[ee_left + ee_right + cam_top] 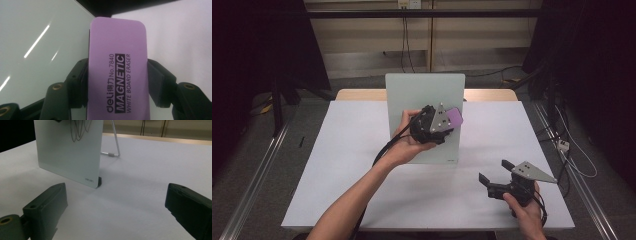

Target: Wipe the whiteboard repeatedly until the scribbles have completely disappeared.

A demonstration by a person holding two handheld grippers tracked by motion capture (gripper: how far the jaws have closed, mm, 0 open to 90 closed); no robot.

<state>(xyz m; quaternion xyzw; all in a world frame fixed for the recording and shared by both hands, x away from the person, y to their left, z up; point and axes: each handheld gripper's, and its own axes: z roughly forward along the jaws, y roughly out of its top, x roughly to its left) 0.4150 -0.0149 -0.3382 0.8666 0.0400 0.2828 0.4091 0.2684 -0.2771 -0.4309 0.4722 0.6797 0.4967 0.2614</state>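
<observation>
A pale glass whiteboard (422, 100) stands upright on the white table (347, 170), propped by a wire stand (115, 145). My left gripper (451, 122) is held in front of the board's right half, shut on a purple magnetic whiteboard eraser (454, 117). In the left gripper view the eraser (117, 72) sits lengthwise between both pads, with the board's surface (37, 50) just to its left. Dark scribbled loops (79, 130) mark the board's face in the right gripper view. My right gripper (494, 171) rests low near the table's front right, open, nothing between its jaws (113, 212).
The board's black foot (99, 182) stands on the table ahead of the right gripper. Metal rails (257, 165) run along both sides of the table. Cables (569, 150) lie on the floor at the right. A wall with hanging wires (404, 35) is behind.
</observation>
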